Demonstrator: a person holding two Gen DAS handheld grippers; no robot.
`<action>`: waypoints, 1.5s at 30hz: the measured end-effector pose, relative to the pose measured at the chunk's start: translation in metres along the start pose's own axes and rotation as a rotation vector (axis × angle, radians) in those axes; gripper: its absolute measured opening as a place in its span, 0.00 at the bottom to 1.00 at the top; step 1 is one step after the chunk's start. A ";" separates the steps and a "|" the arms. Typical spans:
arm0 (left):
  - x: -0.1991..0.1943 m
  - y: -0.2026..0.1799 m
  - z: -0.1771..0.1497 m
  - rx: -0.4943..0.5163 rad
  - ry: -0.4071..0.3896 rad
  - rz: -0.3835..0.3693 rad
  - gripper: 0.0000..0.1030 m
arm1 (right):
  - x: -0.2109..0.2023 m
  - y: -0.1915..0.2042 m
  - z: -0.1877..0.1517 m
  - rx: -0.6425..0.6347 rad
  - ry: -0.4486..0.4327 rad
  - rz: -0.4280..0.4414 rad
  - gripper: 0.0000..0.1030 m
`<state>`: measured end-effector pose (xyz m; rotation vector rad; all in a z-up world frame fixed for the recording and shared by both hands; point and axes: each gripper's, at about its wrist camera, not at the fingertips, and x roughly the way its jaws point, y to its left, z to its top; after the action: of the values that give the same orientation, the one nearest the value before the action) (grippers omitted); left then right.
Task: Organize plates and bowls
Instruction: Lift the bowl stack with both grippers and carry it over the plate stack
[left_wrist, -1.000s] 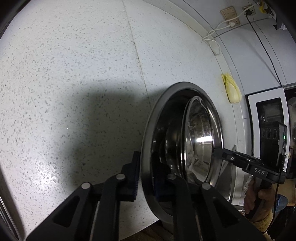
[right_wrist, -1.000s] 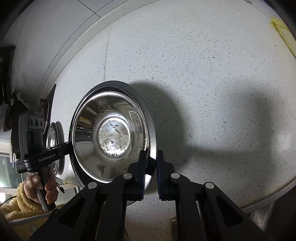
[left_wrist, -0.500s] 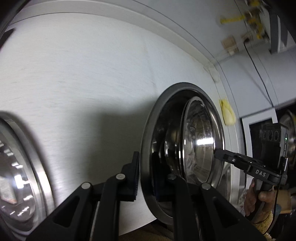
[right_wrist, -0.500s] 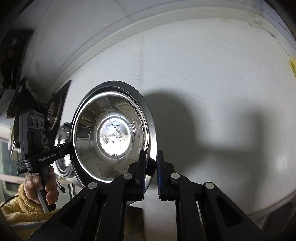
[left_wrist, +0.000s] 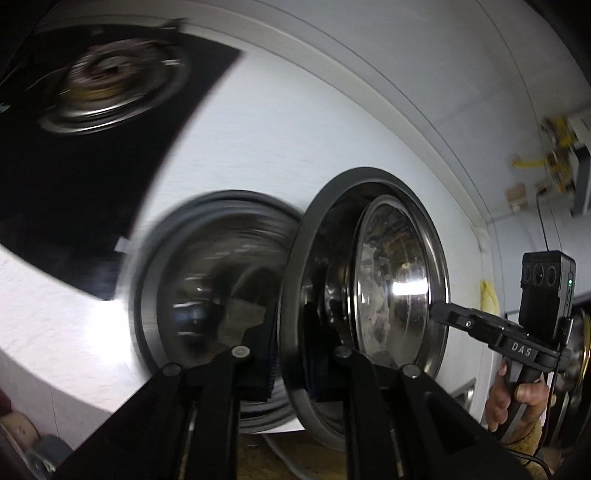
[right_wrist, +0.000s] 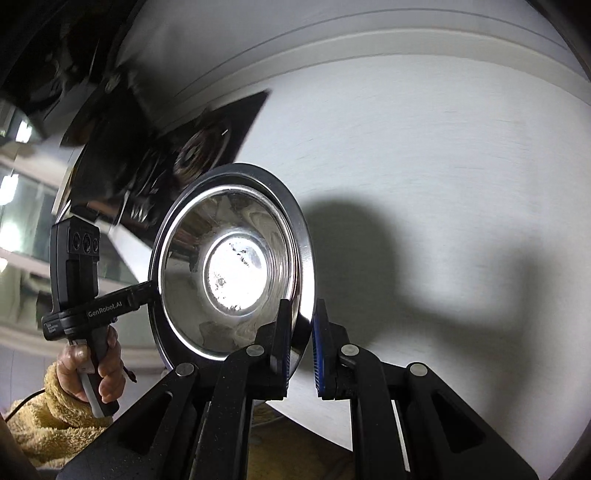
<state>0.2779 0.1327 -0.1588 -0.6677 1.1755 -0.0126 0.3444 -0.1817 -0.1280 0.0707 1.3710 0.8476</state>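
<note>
Both grippers hold one steel bowl (left_wrist: 391, 291) by opposite rim edges, above the white counter. In the left wrist view my left gripper (left_wrist: 291, 362) is shut on the near rim, and the right gripper (left_wrist: 443, 314) grips the far rim. In the right wrist view my right gripper (right_wrist: 301, 343) pinches the bowl (right_wrist: 229, 258) rim, and the left gripper (right_wrist: 147, 291) holds the opposite side. A second, larger steel bowl or plate (left_wrist: 207, 288) lies blurred on the counter just left of the held bowl.
A black stove top with a burner (left_wrist: 110, 88) sits at the far left of the white counter (left_wrist: 314, 129); it also shows in the right wrist view (right_wrist: 199, 144). A wall with sockets and cables (left_wrist: 546, 173) runs behind. A yellow cloth (left_wrist: 487, 295) lies by the wall.
Both grippers have carried the bowl leftward along the counter. The stove and the second steel dish have come into view, and the dish now sits right beside the held bowl.
</note>
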 end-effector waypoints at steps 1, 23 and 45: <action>-0.003 0.010 0.000 -0.007 -0.001 0.012 0.11 | 0.008 0.005 0.001 -0.006 0.012 0.004 0.09; 0.027 0.049 0.014 0.029 0.084 0.022 0.11 | 0.071 0.032 0.001 0.108 0.040 -0.063 0.10; 0.038 0.036 0.031 0.108 0.116 0.021 0.12 | 0.072 0.040 0.005 0.148 -0.029 -0.130 0.10</action>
<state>0.3081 0.1633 -0.2015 -0.5650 1.2838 -0.0974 0.3265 -0.1108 -0.1655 0.1068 1.3943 0.6345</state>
